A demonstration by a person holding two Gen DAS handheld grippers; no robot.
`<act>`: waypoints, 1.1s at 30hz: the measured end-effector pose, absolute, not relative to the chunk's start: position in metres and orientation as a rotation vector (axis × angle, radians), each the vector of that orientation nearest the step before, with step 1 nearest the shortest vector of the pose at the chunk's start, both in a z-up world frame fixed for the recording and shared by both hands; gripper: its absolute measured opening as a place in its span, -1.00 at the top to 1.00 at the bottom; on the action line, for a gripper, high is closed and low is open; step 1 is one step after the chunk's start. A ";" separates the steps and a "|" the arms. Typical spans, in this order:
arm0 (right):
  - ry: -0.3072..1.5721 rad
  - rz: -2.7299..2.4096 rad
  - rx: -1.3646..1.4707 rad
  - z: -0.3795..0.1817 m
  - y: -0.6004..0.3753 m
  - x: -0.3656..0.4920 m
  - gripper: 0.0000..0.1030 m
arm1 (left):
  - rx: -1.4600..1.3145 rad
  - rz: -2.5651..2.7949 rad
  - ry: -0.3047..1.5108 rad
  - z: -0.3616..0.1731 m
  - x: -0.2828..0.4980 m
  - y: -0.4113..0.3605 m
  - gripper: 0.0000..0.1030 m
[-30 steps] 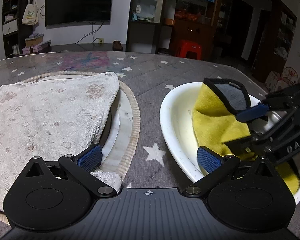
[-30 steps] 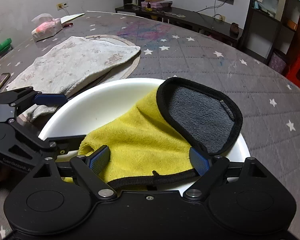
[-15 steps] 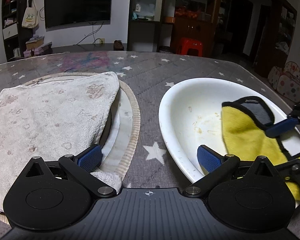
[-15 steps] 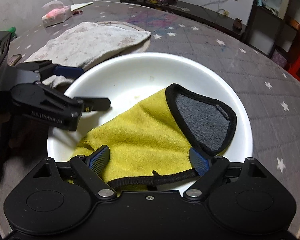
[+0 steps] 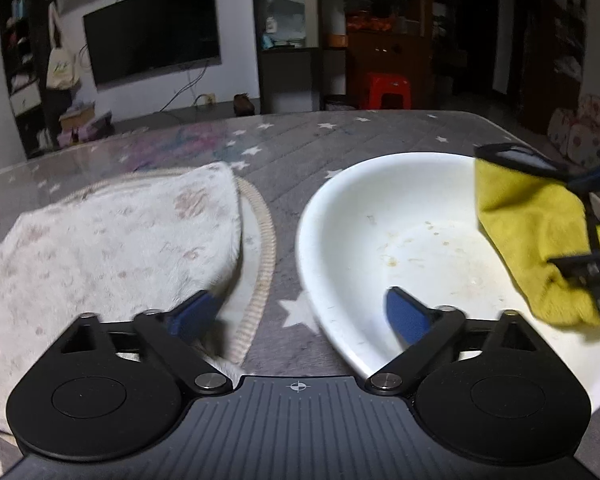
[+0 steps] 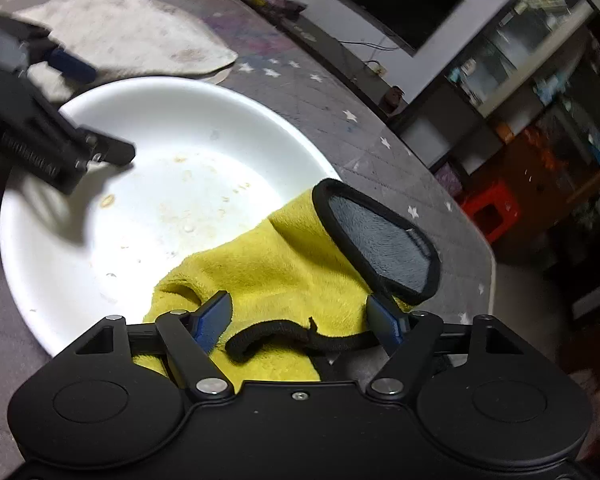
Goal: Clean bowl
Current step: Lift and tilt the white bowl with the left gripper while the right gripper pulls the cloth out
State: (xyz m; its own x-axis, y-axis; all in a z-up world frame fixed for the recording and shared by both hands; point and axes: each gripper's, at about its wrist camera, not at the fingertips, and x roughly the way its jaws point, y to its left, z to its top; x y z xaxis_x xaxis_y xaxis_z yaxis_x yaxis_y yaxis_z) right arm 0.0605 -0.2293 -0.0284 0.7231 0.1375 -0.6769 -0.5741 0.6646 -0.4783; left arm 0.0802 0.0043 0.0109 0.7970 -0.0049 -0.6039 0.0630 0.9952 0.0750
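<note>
The white bowl [image 6: 148,152] sits on the star-patterned surface [image 5: 340,136], its floor still flecked with pale brown food residue around the middle. A yellow cloth [image 6: 284,280] with a grey, black-edged flap lies bunched against the bowl's right side, and the right tongs [image 6: 300,316] straddle the bunch; their jaws have just been closing with the cloth between them and appear to be pinching it, though the contact at the pads is partly hidden by the fabric. The left tongs [image 5: 300,312] have also just been narrowing, one blue pad inside the bowl's near rim and the other outside it over the woven mat [image 5: 260,256], but they stand spread and not yet gripping. To wipe well, I would judge that the left tongs should clamp the rim firmly so the bowl cannot skate, while the right tongs drag the cloth flat across the stained centre rather than leaving it balled at the edge. A beige towel [image 5: 112,248] lies on the mat beside the bowl.
</note>
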 end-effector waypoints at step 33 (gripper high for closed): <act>0.618 0.210 -0.321 -0.032 -0.322 0.080 0.14 | 0.176 0.060 0.689 0.034 0.110 0.015 0.47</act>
